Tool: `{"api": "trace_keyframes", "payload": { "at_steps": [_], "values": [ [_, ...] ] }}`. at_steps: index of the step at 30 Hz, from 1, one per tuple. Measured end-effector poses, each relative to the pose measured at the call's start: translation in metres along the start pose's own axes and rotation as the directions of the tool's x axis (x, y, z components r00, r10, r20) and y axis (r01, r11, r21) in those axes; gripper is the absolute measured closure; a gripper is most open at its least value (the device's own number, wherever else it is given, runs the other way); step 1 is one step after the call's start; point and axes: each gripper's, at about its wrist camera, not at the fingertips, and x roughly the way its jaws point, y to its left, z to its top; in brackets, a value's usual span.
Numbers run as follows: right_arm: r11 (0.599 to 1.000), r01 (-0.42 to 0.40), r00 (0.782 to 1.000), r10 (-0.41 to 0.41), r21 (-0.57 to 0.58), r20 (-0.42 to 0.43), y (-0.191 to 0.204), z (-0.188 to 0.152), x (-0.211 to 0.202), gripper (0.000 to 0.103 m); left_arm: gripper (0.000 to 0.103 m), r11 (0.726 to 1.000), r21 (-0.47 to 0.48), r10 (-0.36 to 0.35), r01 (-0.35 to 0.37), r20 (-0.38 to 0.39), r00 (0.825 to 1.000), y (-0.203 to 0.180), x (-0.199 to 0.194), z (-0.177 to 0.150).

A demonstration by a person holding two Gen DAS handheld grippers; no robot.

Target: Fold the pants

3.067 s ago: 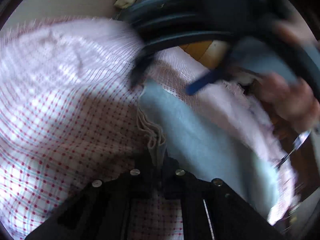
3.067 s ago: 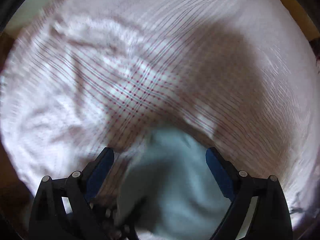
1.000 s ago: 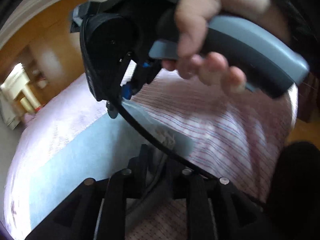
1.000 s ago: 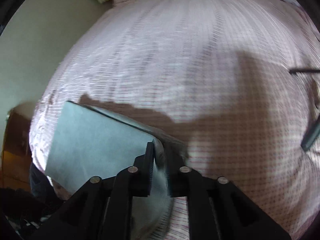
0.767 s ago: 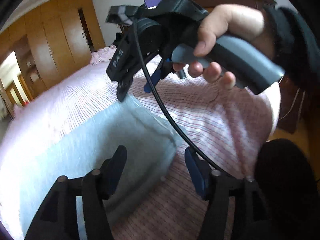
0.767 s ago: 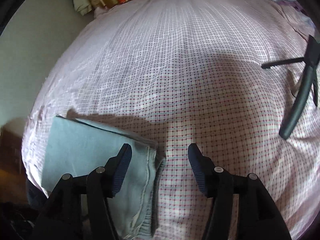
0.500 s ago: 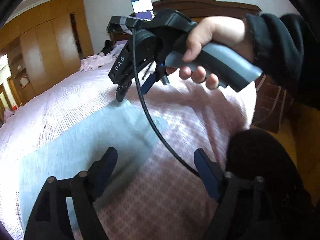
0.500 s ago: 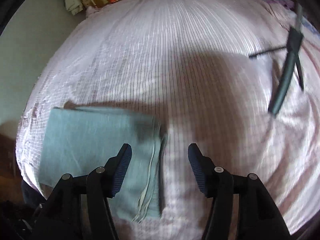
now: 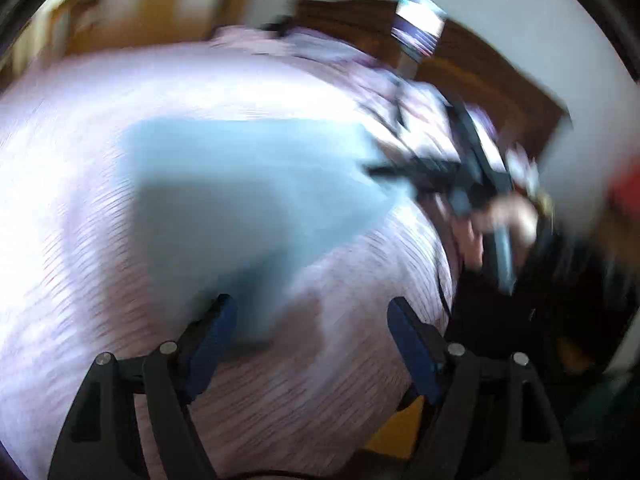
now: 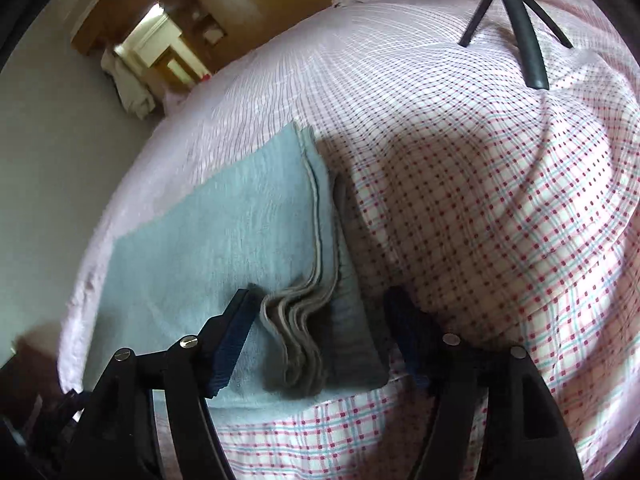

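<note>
Light blue pants (image 10: 224, 240) lie folded flat on the pink checked bedsheet (image 10: 500, 200), near the bed's left edge as the right wrist view shows it. Stacked hem edges show at the fold's near right corner, layered and slightly fanned.

Right gripper (image 10: 316, 320): jaws apart and opening. The stacked hems sit between the blue pads, but neither pad presses on the cloth.

Left gripper (image 9: 312, 316): jaws spread wide and narrowing a little. A corner of the pants reaches down beside the left pad (image 9: 212, 340); whether it touches is lost in blur.

The left wrist view is heavily smeared. It shows the pants (image 9: 248, 184) as a pale blue patch on the sheet, with a person's hand (image 9: 504, 216) on the other gripper's handle at right. A dark wooden headboard (image 9: 480, 76) stands behind the bed.

A black tripod leg (image 10: 528, 36) rests on the sheet at the far side.
</note>
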Motion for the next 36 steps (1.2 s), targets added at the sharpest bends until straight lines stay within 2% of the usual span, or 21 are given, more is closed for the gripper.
{"api": "trace_keyframes", "payload": {
  "at_steps": [1, 3, 5, 7, 9, 11, 12, 13, 14, 17, 18, 19, 21, 22, 23, 24, 26, 28, 30, 32, 36],
  "values": [
    [1.000, -0.005, 1.000, 0.005, 0.002, -0.001, -0.001, 0.000, 0.000, 0.040, 0.028, 0.999, -0.054, 0.010, -0.009, 0.019, 1.000, 0.014, -0.010, 0.003],
    [1.000, -0.006, 1.000, 0.006, -0.003, 0.002, -0.002, -0.001, -0.001, 0.040, 0.027, 0.992, -0.114, 0.058, -0.046, 0.106, 0.993, 0.032, -0.042, 0.018],
    [1.000, -0.011, 1.000, 0.011, 0.000, 0.006, -0.004, -0.003, -0.003, 0.041, 0.027, 0.985, -0.143, 0.131, -0.098, 0.239, 0.962, 0.048, -0.059, 0.037],
    [1.000, -0.018, 1.000, 0.018, 0.008, 0.009, -0.004, -0.003, -0.003, 0.044, 0.027, 0.971, -0.213, 0.166, -0.110, 0.266, 0.950, 0.072, -0.057, 0.048],
    [0.999, -0.033, 0.999, 0.033, 0.023, 0.013, -0.007, -0.004, -0.006, 0.050, 0.027, 0.951, -0.310, 0.106, -0.023, 0.256, 0.961, 0.105, -0.050, 0.061],
    [0.997, -0.062, 0.998, 0.061, 0.053, 0.018, -0.014, -0.005, -0.009, 0.057, 0.027, 0.930, -0.366, 0.031, 0.029, 0.158, 0.987, 0.136, -0.018, 0.068],
    [0.995, -0.072, 0.997, 0.071, 0.066, 0.020, -0.018, -0.005, -0.010, 0.059, 0.027, 0.914, -0.403, -0.013, 0.039, 0.067, 0.998, 0.151, 0.004, 0.069],
    [0.991, -0.094, 0.995, 0.092, 0.093, 0.024, -0.024, -0.005, -0.012, 0.064, 0.027, 0.893, -0.445, -0.066, 0.060, 0.003, 0.998, 0.163, 0.024, 0.066],
    [0.983, -0.126, 0.992, 0.123, 0.135, 0.033, -0.031, -0.006, -0.014, 0.070, 0.027, 0.882, -0.467, -0.090, 0.070, -0.020, 0.996, 0.169, 0.034, 0.062],
    [0.946, -0.213, 0.977, 0.206, 0.244, 0.056, -0.050, -0.010, -0.017, 0.077, 0.027, 0.878, -0.470, -0.082, 0.090, 0.038, 0.996, 0.173, 0.036, 0.056],
    [0.939, -0.232, 0.973, 0.224, 0.256, 0.060, -0.051, -0.012, -0.018, 0.078, 0.031, 0.870, -0.479, -0.100, 0.114, 0.054, 0.994, 0.173, 0.035, 0.057],
    [0.936, -0.240, 0.971, 0.233, 0.255, 0.061, -0.050, -0.013, -0.018, 0.084, 0.053, 0.850, -0.503, -0.146, 0.158, 0.064, 0.987, 0.173, 0.037, 0.058],
    [0.930, -0.285, 0.958, 0.285, 0.231, 0.035, -0.043, -0.016, -0.014, 0.085, 0.089, 0.809, -0.540, -0.240, 0.233, 0.059, 0.969, 0.161, 0.054, 0.060],
    [0.945, -0.267, 0.963, 0.267, 0.191, 0.026, -0.036, -0.017, -0.015, 0.085, 0.092, 0.813, -0.531, -0.249, 0.238, 0.051, 0.967, 0.154, 0.058, 0.063],
    [0.951, -0.258, 0.966, 0.258, 0.170, 0.024, -0.033, -0.017, -0.016, 0.085, 0.093, 0.831, -0.510, -0.226, 0.222, 0.055, 0.973, 0.149, 0.056, 0.066],
    [0.952, -0.262, 0.965, 0.261, 0.159, 0.024, -0.032, -0.018, -0.017, 0.085, 0.094, 0.862, -0.470, -0.178, 0.188, 0.066, 0.982, 0.143, 0.053, 0.068],
    [0.942, -0.286, 0.958, 0.283, 0.175, 0.039, -0.032, -0.021, -0.022, 0.086, 0.094, 0.886, -0.431, -0.144, 0.169, 0.089, 0.986, 0.135, 0.050, 0.068],
    [0.930, -0.313, 0.950, 0.308, 0.192, 0.058, -0.033, -0.024, -0.027, 0.086, 0.095, 0.882, -0.437, -0.137, 0.176, 0.119, 0.983, 0.140, 0.041, 0.069],
    [0.926, -0.332, 0.943, 0.326, 0.181, 0.065, -0.032, -0.024, -0.031, 0.087, 0.095, 0.865, -0.467, -0.128, 0.185, 0.150, 0.980, 0.149, 0.028, 0.066],
    [0.921, -0.356, 0.934, 0.354, 0.156, 0.044, -0.018, -0.028, -0.030, 0.087, 0.095, 0.850, -0.488, -0.130, 0.198, 0.170, 0.977, 0.159, 0.013, 0.061],
    [0.938, -0.340, 0.939, 0.343, 0.066, -0.040, 0.021, -0.039, -0.013, 0.088, 0.095, 0.855, -0.496, -0.072, 0.153, 0.179, 0.981, 0.170, -0.014, 0.052]
  ]
}}
